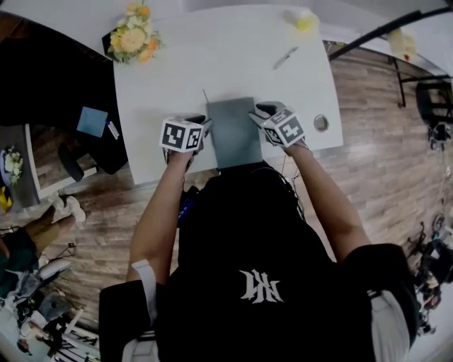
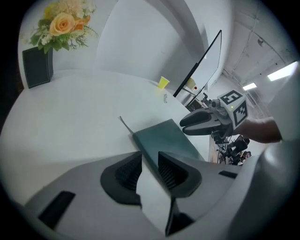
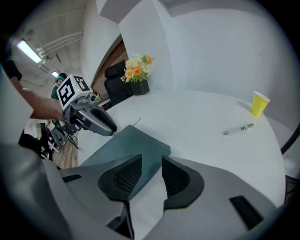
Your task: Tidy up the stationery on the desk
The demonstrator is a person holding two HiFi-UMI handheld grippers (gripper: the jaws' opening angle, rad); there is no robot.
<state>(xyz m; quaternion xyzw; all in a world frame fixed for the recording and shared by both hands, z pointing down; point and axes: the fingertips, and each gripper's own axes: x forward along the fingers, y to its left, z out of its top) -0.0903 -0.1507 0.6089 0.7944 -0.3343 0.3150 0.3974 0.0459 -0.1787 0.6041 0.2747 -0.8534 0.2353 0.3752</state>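
The left gripper (image 2: 151,164) and right gripper (image 3: 151,171) both stand with jaws apart, each straddling a side edge of the dark notebook (image 1: 234,131) without pinching it. The notebook lies flat at the near edge of the white desk (image 1: 212,56). If one side bites first, or catches only the cover, I reckon it could flap open or skid off that edge. Far back, a yellow cup (image 3: 259,103) stands near a loose pen (image 1: 285,58), its contents hidden, and a dark pot (image 2: 37,68) holds flowers (image 1: 132,35).

The white desk (image 1: 177,63) carries a green notebook (image 1: 235,131), a pen (image 1: 285,58), a yellow cup (image 1: 306,21) and flowers (image 1: 133,39).
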